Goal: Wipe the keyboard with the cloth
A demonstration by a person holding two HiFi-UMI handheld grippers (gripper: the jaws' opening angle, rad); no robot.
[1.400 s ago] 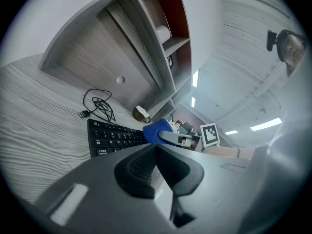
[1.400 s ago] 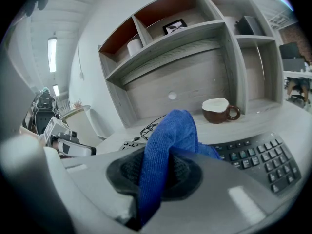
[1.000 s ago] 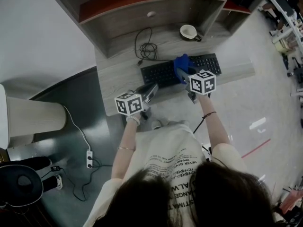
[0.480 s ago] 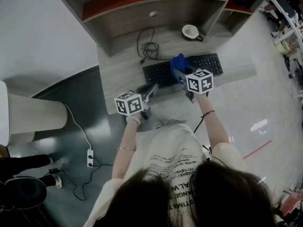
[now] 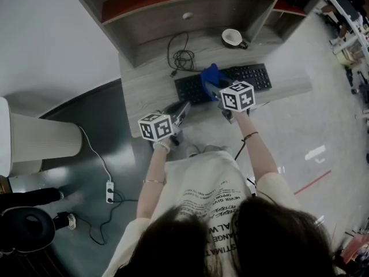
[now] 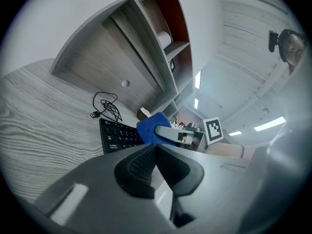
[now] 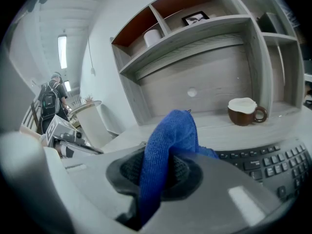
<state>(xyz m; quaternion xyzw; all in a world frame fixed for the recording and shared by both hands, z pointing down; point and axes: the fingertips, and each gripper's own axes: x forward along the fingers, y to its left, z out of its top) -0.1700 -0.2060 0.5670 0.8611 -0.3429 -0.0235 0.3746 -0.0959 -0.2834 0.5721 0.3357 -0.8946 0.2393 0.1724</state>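
Right claw (image 7: 162,173) clamped on blue cloth (image 7: 171,130) | cloth bunches up past jaws, over left part of black keyboard (image 5: 253,77), probably touching keys | left claw (image 6: 155,152) closed, empty, near keyboard's left end above wooden surface (image 5: 144,88) | key legends too small to read
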